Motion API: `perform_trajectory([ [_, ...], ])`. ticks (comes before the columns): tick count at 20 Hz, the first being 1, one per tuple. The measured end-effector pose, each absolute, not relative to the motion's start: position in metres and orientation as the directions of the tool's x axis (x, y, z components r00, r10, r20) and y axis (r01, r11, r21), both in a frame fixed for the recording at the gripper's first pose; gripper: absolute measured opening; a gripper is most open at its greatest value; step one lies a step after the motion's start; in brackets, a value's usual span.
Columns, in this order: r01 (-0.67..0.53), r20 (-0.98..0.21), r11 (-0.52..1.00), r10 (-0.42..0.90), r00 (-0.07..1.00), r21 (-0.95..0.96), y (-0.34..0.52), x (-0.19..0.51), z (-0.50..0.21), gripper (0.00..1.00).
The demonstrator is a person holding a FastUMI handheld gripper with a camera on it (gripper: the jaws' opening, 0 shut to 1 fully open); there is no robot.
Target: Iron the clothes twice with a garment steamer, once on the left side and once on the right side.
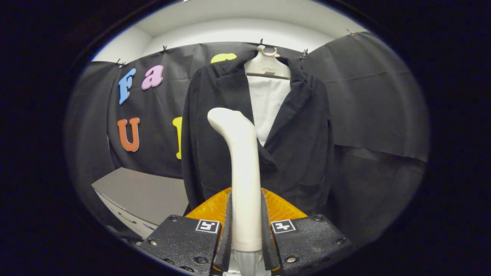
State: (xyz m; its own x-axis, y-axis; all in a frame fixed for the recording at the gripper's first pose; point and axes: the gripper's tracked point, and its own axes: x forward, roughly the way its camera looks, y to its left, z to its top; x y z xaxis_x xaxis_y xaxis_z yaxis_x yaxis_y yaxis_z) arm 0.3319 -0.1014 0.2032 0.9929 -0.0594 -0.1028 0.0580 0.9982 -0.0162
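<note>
We have the gripper clamped on the garment steamer, both fingers pressing against the sides of its cream handle, which stands upright between them. The steamer rises from the fingers and bends at the top, its rounded head leaning over to the left. Behind the handle, low down, we see the orange ribbed part of the gripper body fanning out on either side.

Just beyond the steamer hangs the black jacket, open at the front, on a pale hanger hooked at the top of the dark booth wall. A white shirt shows in the gap between the lapels. The steamer head sits in front of the jacket's left panel as we look at it, beside the lapel; whether it touches the cloth, we cannot tell.

Off to the left, lower down, a grey bench stands against the wall, well apart from the jacket.
</note>
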Motion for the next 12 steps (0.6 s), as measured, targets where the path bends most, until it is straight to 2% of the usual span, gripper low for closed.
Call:
perform_trajectory([
  [12,0.07,-0.221,0.997,-0.076,0.972,-0.033,-0.094,0.327,0.137,0.36],
])
